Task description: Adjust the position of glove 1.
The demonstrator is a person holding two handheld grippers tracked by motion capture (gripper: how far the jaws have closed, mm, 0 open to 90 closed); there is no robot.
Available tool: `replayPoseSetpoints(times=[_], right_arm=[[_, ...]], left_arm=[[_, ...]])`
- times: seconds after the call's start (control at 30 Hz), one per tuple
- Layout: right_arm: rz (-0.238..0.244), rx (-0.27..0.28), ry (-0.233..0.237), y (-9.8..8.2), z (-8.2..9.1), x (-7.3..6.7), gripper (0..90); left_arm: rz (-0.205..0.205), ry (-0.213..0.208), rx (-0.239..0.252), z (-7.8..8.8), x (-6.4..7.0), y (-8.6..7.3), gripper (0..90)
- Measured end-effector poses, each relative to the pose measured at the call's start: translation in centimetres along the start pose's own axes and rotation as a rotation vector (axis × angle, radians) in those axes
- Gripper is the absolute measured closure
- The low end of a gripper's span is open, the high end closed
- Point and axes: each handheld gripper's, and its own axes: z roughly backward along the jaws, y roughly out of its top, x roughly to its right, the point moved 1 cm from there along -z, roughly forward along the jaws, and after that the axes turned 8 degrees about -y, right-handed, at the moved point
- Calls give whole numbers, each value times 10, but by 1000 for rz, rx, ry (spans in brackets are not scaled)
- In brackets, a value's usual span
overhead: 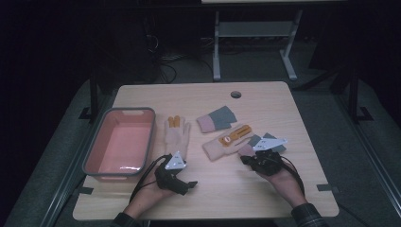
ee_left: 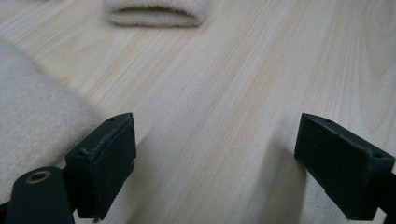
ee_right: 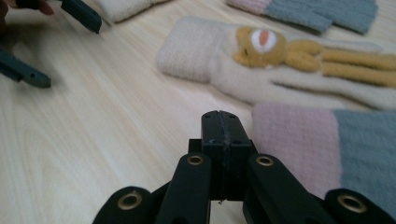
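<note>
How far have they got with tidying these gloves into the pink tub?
Nothing looks done: the pink tub holds nothing and all four gloves lie on the table. The right gripper is shut, nothing between its jaws, beside the pink-and-grey glove; the left gripper stands open by a cream glove. All gloves remain.

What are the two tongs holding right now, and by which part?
Nothing. The right tongs are shut on themselves beside the pink-and-grey glove; the left tongs stand open over bare table.

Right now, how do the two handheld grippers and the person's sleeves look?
Both the left gripper and the right gripper are black, each with a grey three-cornered plate on top and a trailing black cable. Their jaws are blocky black pads. The right sleeve looks plaid.
</note>
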Motion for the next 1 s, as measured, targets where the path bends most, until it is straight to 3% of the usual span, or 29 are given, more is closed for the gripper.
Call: replayPoseSetpoints(times=[0.37, 0.5, 0.67, 0.73, 0.77, 0.8, 0.83, 0.87, 1.0], right_arm=[[8, -9, 12, 16, -27, -6, 900], [29, -1, 25, 24, -36, -12, 889], [34, -1, 44, 26, -43, -17, 857], [44, -19, 65, 25, -46, -20, 772], [44, -19, 65, 25, -46, -20, 772], [36, -20, 76, 24, -49, -22, 692], [36, -20, 76, 24, -49, -22, 692], [37, -26, 91, 23, -51, -24, 611], [51, -39, 95, 19, -55, -26, 536]], left_arm=[[-5, 4, -3, 0, 0, 0, 119], [24, 30, -45, 2, 2, 4, 120], [36, 30, -54, 2, 1, 5, 123], [35, 39, -49, 4, 1, 7, 124], [38, 43, -44, 5, 1, 9, 124], [53, 43, -26, 7, 0, 11, 125], [53, 43, -26, 7, 0, 11, 127], [61, 55, -23, 9, -1, 15, 127], [69, 119, -11, 11, -5, 25, 138]])
